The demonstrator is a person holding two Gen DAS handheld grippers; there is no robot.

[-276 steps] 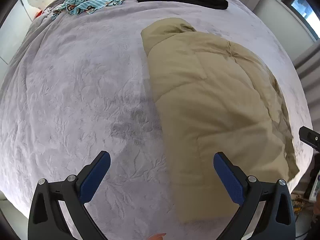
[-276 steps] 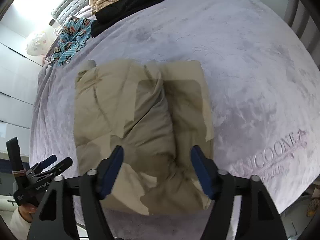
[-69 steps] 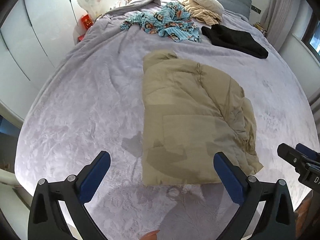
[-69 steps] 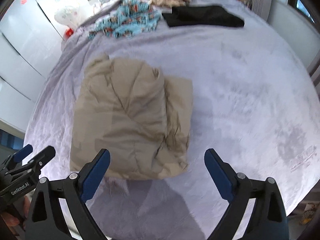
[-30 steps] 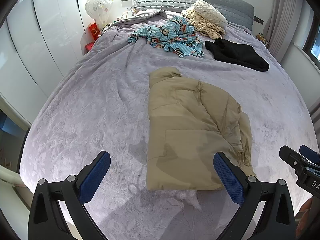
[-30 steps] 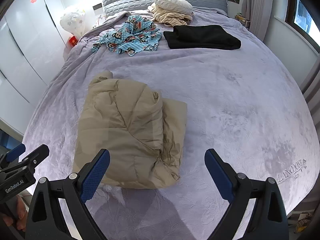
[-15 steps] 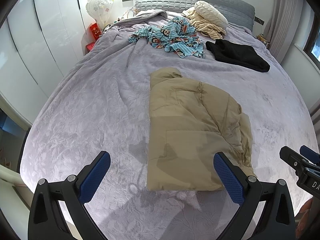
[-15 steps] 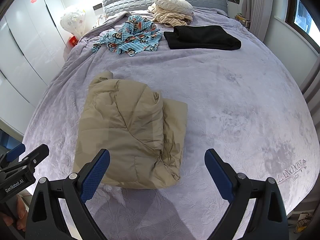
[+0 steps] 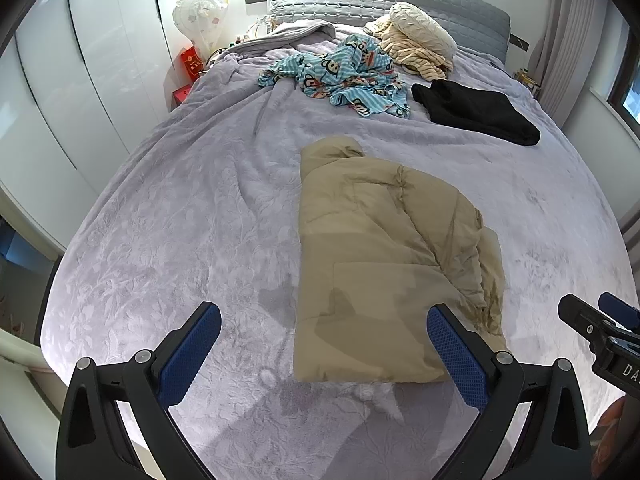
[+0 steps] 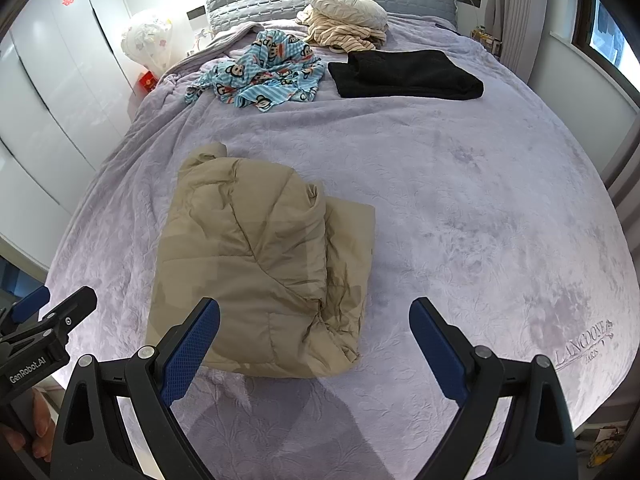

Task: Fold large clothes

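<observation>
The tan jacket (image 9: pixel 384 256) lies longways up the bed (image 9: pixel 168 240), nearer the wide, empty left gripper (image 9: pixel 324 344) than the wide, empty right gripper (image 10: pixel 314 340).

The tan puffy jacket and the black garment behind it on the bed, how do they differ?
The tan jacket is thick, quilted and bulky; the black garment looks thinner and lies flatter. The tan jacket sits near the foot of the bed, close to both open grippers, while the black garment lies farther up, near the pillows. The tan jacket's right edge is rumpled; the black garment's edges look tidier. Both are folded and touched by neither gripper.
</observation>
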